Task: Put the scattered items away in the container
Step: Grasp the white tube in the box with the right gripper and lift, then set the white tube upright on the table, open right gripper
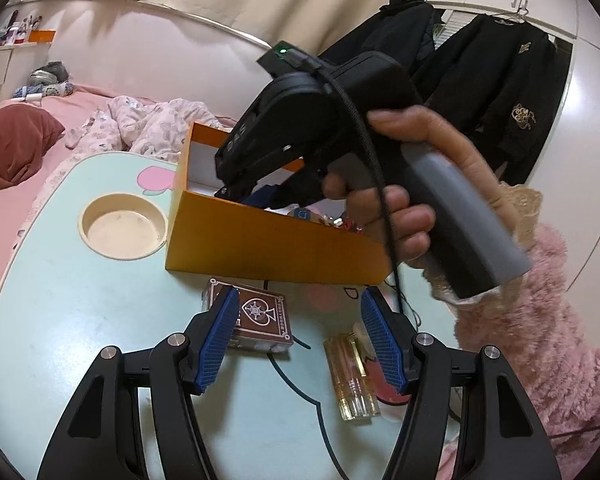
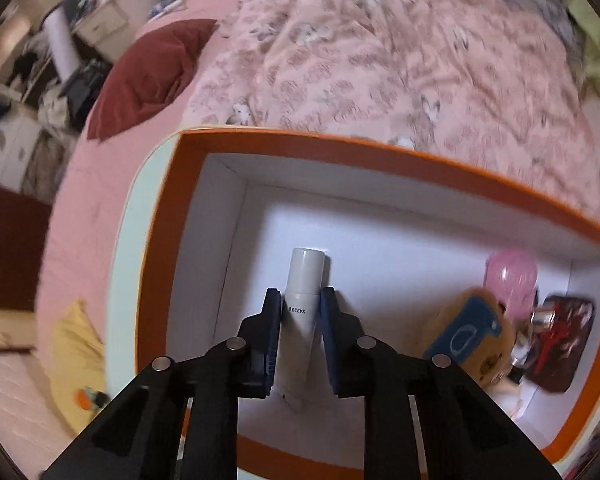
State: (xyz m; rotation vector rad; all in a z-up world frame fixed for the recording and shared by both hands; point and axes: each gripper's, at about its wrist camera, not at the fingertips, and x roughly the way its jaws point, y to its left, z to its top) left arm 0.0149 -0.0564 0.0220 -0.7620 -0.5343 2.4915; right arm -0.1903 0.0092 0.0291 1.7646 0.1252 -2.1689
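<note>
The orange box with a white inside stands on the pale green table. My right gripper points down into the box, shut on a white tube that is just above or on the floor. A pink item, a tan and blue plush and a dark red item lie at the box's right end. My left gripper is open low over the table. A brown card box lies by its left finger, a clear yellowish bottle by its right.
A person's hand in a fluffy pink sleeve holds the right gripper over the box. A round cup recess is sunk in the table left of the box. Pink bedding and a dark red pillow lie behind.
</note>
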